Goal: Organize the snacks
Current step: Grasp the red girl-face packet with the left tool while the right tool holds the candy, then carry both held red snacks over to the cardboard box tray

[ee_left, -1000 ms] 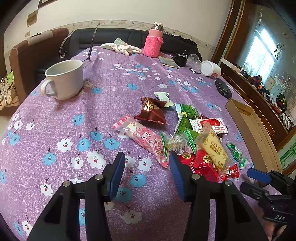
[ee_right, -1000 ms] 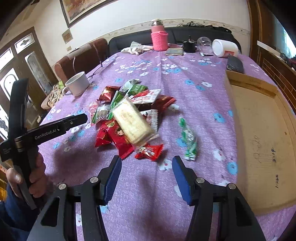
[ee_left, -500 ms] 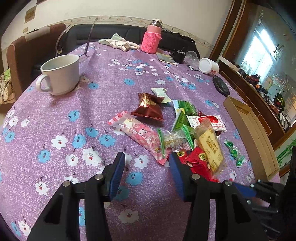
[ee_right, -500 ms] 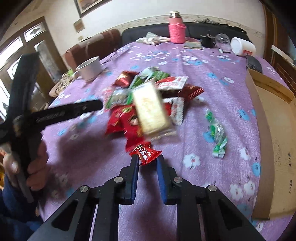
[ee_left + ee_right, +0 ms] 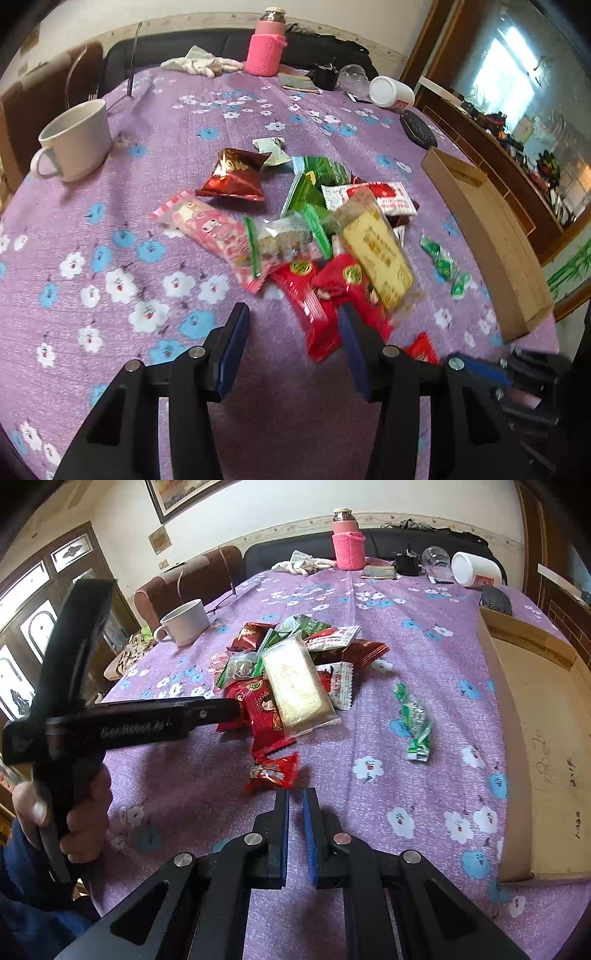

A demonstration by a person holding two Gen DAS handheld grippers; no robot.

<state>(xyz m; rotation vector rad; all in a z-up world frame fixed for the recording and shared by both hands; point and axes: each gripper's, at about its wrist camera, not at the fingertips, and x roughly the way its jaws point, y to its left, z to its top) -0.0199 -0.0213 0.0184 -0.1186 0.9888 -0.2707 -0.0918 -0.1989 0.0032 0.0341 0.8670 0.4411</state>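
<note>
A pile of wrapped snacks (image 5: 325, 229) lies mid-table on the purple flowered cloth; it also shows in the right wrist view (image 5: 295, 672). My left gripper (image 5: 291, 325) is open, low over the cloth, its right finger at a long red packet (image 5: 314, 306). My right gripper (image 5: 295, 797) is shut on the corner of a small red candy packet (image 5: 275, 770), held just off the pile's near edge. A green candy (image 5: 415, 720) lies alone between the pile and the cardboard box (image 5: 535, 709).
A white mug (image 5: 74, 140) stands at the left. A pink bottle (image 5: 266, 44), gloves, a glass, a white jar (image 5: 391, 92) and a dark remote (image 5: 419, 129) sit at the far end. The box lines the right edge.
My right gripper closed from open onto the small red candy packet and lifted it slightly. My left gripper moved forward and right toward the pile, still open.
</note>
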